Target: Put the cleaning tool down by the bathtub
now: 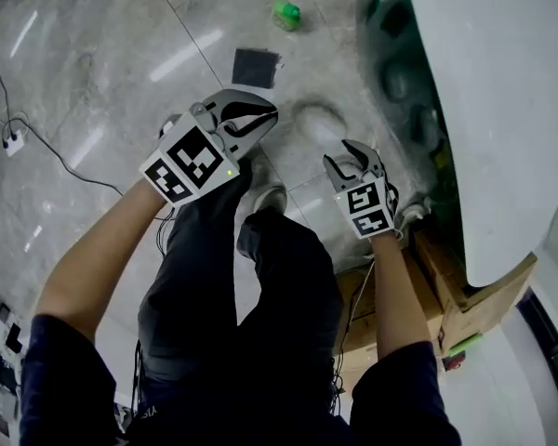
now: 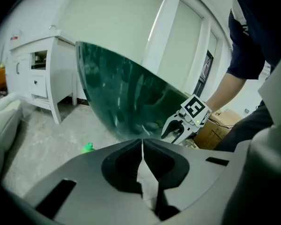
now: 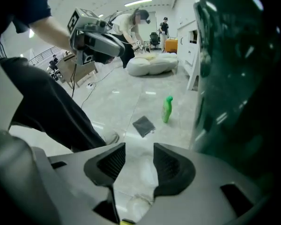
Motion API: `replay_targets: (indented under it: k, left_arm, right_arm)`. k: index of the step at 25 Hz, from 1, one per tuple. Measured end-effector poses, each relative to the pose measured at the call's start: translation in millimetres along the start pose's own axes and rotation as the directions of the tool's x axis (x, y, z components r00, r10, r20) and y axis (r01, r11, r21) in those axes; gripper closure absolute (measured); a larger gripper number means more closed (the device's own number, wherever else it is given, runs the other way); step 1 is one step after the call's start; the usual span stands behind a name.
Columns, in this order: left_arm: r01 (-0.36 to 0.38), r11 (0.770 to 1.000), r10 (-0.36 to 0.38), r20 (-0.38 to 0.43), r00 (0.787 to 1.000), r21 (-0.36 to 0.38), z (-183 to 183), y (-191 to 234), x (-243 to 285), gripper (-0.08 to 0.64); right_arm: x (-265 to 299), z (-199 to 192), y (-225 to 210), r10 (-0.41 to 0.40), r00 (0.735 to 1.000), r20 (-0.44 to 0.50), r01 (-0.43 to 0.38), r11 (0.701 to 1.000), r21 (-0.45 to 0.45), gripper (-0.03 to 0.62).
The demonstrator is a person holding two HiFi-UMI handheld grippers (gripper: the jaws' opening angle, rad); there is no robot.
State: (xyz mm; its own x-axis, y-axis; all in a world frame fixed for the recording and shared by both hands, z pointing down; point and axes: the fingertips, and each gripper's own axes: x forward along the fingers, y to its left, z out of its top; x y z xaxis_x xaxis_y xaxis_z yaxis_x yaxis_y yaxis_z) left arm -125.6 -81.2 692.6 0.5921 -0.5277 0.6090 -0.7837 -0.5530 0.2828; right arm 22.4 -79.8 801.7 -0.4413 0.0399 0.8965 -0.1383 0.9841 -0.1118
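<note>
Pale whitish cleaning tool, blurred, lies on grey marble floor, centre frame, near wall of dark green bathtub at right. Right claw released, empty, just below tool in frame, nearer. Left claw clenched, empty, at tool's left. Placing looks done.

the head camera looks steeply down from above both grippers, with the floor well below them. the left gripper camera sits close behind its own jaws and faces along them at the bathtub wall ahead, catching the right gripper off to its right. the right gripper camera, close behind its jaws, faces down along the floor, the bathtub just to its right and the left gripper up to its left. all three views share the green bottle, beyond the jaws.
</note>
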Motion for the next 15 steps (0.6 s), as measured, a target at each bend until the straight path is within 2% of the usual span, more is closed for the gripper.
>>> replay_targets:
  k: [4, 7, 11, 15]
  left_arm:
    - [-0.004, 1.0, 0.004, 0.027, 1.0, 0.028, 63.6, -21.3, -44.2, 0.523]
    - [-0.003, 0.997, 0.0, 0.048, 0.999, 0.071, 110.2, -35.3, -76.3, 0.523]
    - [-0.008, 0.993, -0.003, 0.095, 0.995, 0.117, 176.4, -61.5, -123.3, 0.523]
    - [-0.024, 0.99, 0.002, 0.153, 0.988, 0.142, 240.7, -94.2, -169.2, 0.523]
  right_arm:
    - [-80.4, 54.9, 3.9, -0.052, 0.994, 0.101, 0.049, 0.998, 0.031, 0.402]
    - [-141.1, 98.5, 4.0, -0.107, 0.977, 0.184, 0.093, 0.992, 0.082, 0.402]
    - [-230.4, 147.7, 6.9, -0.184, 0.941, 0.285, 0.151, 0.979, 0.134, 0.402]
    - [-323.3, 183.6, 14.7, -0.261, 0.889, 0.376, 0.194, 0.959, 0.206, 0.402]
